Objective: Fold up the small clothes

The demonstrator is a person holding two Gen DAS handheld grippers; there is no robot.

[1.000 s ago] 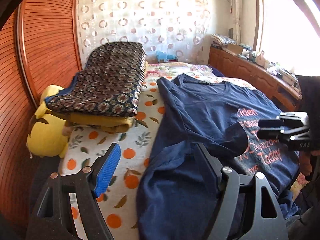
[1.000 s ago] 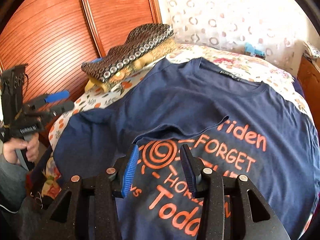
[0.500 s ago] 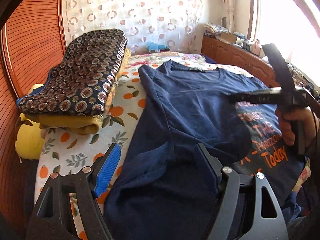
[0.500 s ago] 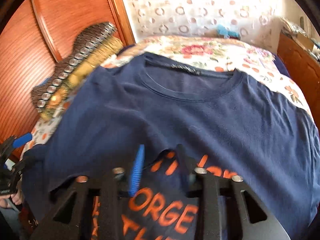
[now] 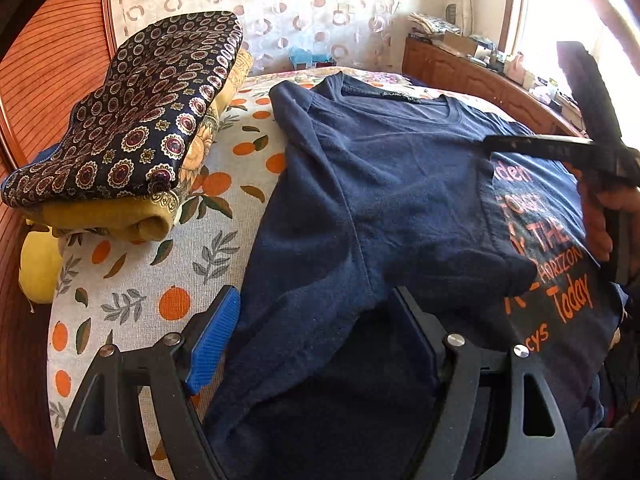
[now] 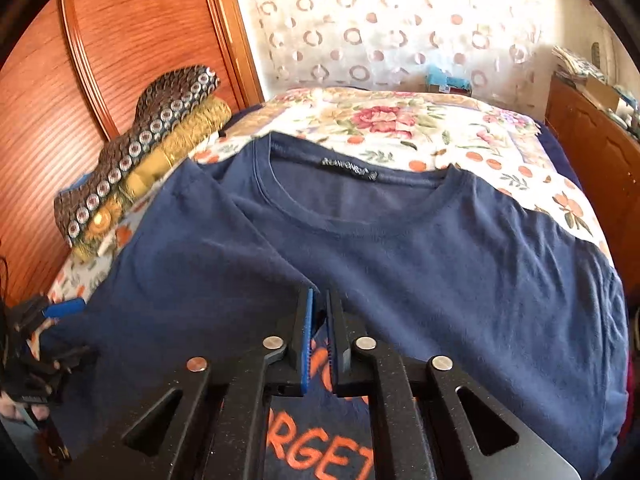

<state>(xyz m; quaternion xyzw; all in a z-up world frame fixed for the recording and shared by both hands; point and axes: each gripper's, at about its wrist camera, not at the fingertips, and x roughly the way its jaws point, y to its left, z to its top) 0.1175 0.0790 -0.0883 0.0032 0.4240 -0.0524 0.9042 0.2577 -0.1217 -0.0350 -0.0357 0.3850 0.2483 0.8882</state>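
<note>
A navy T-shirt point(image 5: 400, 184) with orange lettering lies face up on the bed, its left side folded over the chest. The collar point(image 6: 348, 200) points away from me. My right gripper point(image 6: 318, 306) sits at the upper corner of that folded flap. Its jaws are closing, nearly together, and pinch the flap's edge. From the left wrist view the right gripper point(image 5: 492, 145) reaches in from the right, with a hand on its handle. My left gripper point(image 5: 316, 292) hovers open over the shirt's lower left part with nothing pinched, and its blue pad point(image 5: 212, 340) is beside the fabric edge. It also shows in the right wrist view, the left gripper point(image 6: 80, 328).
A stack of folded clothes point(image 5: 132, 148) with a patterned navy piece on top lies on the bed's left side. A yellow plush toy point(image 5: 36, 268) is wedged by the wooden wardrobe point(image 6: 120, 40). A cluttered wooden sideboard point(image 5: 480, 76) runs along the right. The orange-print bedsheet point(image 5: 160, 272) is bare at front left.
My right gripper moved up from the printed chest to the flap's upper corner and its jaws closed on the edge. My left gripper came lower and closer over the shirt, still open.
</note>
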